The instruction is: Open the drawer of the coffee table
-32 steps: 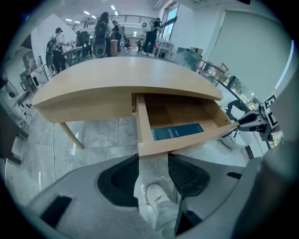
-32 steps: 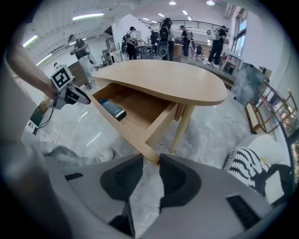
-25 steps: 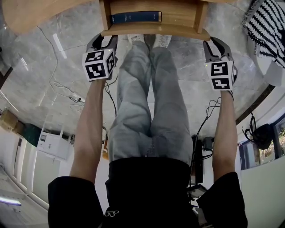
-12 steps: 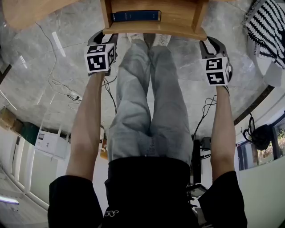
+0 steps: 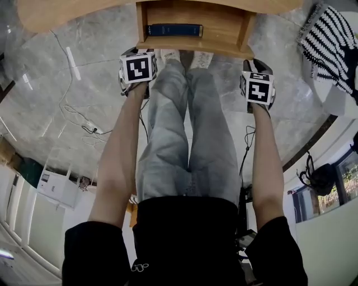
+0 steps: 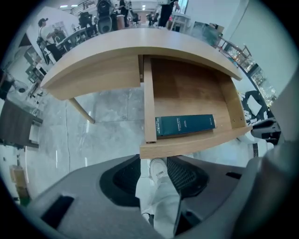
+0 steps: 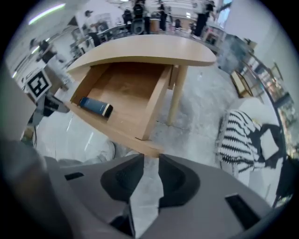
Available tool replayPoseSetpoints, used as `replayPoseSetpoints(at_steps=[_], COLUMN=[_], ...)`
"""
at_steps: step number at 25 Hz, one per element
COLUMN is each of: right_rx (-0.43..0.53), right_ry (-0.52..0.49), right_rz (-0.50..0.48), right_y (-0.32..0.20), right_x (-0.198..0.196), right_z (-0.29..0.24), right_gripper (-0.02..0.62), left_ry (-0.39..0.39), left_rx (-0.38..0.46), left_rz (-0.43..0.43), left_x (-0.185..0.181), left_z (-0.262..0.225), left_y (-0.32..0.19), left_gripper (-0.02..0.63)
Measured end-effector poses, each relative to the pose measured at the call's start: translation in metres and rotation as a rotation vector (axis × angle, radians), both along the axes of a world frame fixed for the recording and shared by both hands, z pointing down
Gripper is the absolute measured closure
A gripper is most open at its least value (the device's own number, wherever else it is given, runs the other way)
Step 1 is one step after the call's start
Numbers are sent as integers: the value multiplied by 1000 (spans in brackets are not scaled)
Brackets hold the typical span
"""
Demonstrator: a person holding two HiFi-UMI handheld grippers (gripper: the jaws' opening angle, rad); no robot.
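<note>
Shows drawer point(image 5: 224, 25) pulled out from coffee table point(image 5: 67, 11) at twelve o'clock, blue book point(image 5: 173, 29) inside, left gripper point(image 5: 137, 62) at eleven and right gripper point(image 5: 256, 75) at two just short of its front, jaws parted and empty, apparently because opening looks finished

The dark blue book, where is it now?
Head view, top centre: the book lies flat inside the open drawer, against its front panel and nearer its left side wall.

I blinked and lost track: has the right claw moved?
Yes. In the head view the right claw has drawn closer to the open drawer front.
</note>
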State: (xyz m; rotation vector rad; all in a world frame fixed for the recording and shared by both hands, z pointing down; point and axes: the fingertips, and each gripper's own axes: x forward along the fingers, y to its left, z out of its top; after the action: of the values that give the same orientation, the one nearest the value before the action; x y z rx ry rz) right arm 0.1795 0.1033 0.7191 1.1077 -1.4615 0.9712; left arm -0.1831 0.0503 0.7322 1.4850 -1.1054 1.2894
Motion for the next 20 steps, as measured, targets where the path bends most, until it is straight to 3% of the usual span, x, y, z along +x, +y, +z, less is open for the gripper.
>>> replayPoseSetpoints(at_steps=[1,3,6,9,12,16,18,20], right_rx=[-9,-7,25,59,74,120,161,202], right_ry=[-8,-25,-58,-61,-106,-287,-349,-396], right_rz=[62,116,144,169,197,220,206,214], right_y=[2,4,0,-5,-12,-26,-30,-39], right_x=[-1,-5,-15,-17,-21,-38,-44,-46], right_z=[-3,-11,-28,-52,-79,-134,-168,-198], right_gripper=[508,543,543,552,571,581,583,583], left_ry=[-6,-6,80,251,455,633,698,706], left_rx=[-9,-20,-2,42,96,173,208,248], left_rz=[-16,-59,-134,-163,-128,-73,-29,59], left_x=[-3,-10,-8,11,47,91,112,132], left_z=[-4,-15,-37,-70,-114,-178,-216,-252], left_y=[2,6,9,11,8,-9,-17,-26], left_gripper=[445,578,588,594,597,597,597,597])
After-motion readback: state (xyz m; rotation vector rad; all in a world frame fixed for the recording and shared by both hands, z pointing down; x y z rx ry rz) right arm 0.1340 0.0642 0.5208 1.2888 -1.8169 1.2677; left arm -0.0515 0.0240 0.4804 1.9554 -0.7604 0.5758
